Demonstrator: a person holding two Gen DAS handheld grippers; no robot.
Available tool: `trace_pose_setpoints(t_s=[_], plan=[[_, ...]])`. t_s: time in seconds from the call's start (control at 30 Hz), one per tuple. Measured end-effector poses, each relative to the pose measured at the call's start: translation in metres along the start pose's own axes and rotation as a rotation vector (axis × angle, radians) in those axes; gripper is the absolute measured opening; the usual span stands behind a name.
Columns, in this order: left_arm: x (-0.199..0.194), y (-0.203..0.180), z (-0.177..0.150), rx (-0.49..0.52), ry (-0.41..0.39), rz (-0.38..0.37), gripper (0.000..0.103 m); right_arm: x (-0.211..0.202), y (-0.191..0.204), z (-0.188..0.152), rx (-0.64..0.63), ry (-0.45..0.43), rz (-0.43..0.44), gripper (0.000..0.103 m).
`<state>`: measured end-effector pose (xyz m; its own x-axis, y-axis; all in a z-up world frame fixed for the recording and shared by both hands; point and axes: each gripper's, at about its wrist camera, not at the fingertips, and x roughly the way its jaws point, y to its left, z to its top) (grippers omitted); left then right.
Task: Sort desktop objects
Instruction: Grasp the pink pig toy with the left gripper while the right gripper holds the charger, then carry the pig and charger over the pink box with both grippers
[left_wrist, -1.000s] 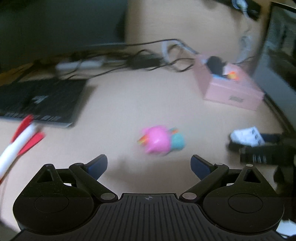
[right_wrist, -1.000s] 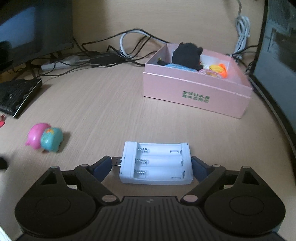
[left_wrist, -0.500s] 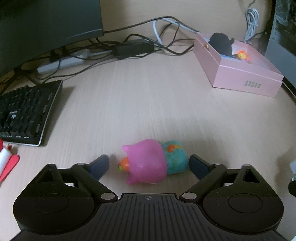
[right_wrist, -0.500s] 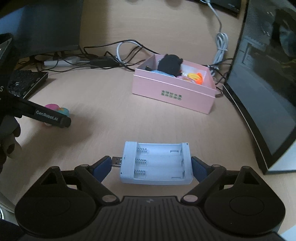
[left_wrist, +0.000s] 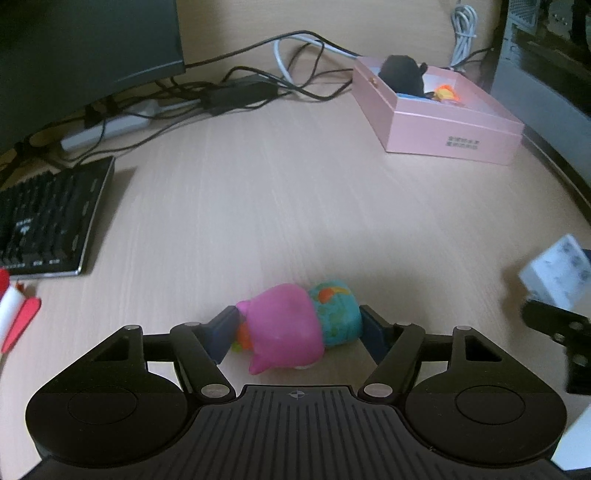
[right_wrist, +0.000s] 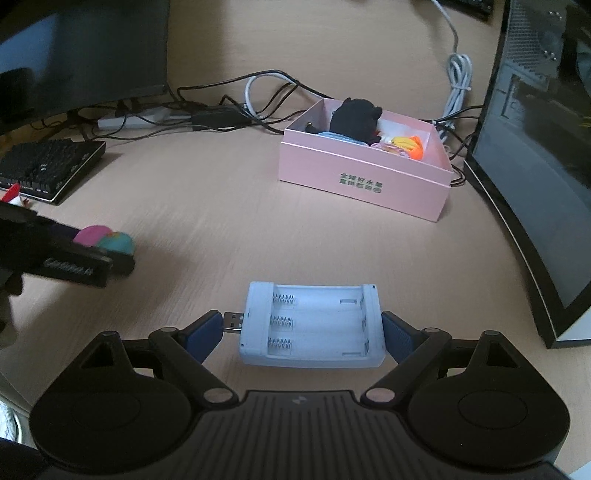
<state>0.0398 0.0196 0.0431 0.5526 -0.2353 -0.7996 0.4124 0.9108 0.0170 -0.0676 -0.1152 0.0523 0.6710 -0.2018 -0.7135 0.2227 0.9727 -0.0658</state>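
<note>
Claws are seen low over the wooden surface. A pink and teal toy is bracketed by the left claw, whose jaws have just been closing; the blue pads are met by the toy's two ends, the left pad at its orange end and the right pad at its teal end, while the toy is seen resting on the surface. A white battery holder is gripped by the right claw, with the jaws set wide: one pad is pressed against the USB plug at the holder's left end, the other against its right end. A pink box is placed well ahead of both claws, with a black plush and an orange item held inside. A keyboard is found ahead and to the left of the left claw.
</note>
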Motion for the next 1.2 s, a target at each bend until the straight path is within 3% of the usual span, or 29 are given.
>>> trace_pose_setpoints(t_s=[0.13,0.37,0.73,0.93,1.1,1.2], plan=[[-0.012,-0.003,0.003,-0.002,-0.001,-0.009,0.075,0.001,0.0,0.0,0.028,-0.008,-0.001,0.091],[-0.021,-0.018,0.018,0.089,-0.002,-0.017,0.075,0.012,-0.006,-0.004,0.1,-0.029,-0.076,0.091],[-0.005,-0.039,0.043,0.103,0.015,-0.171,0.074,0.002,-0.024,-0.01,0.163,-0.022,-0.159,0.091],[-0.04,-0.046,0.111,0.115,-0.172,-0.301,0.074,-0.054,-0.06,0.018,0.186,-0.111,-0.118,0.091],[-0.07,-0.062,0.179,0.165,-0.383,-0.347,0.074,-0.115,-0.107,0.1,0.209,-0.313,-0.062,0.091],[-0.067,-0.075,0.201,0.168,-0.422,-0.35,0.074,-0.128,-0.129,0.152,0.224,-0.384,-0.032,0.091]])
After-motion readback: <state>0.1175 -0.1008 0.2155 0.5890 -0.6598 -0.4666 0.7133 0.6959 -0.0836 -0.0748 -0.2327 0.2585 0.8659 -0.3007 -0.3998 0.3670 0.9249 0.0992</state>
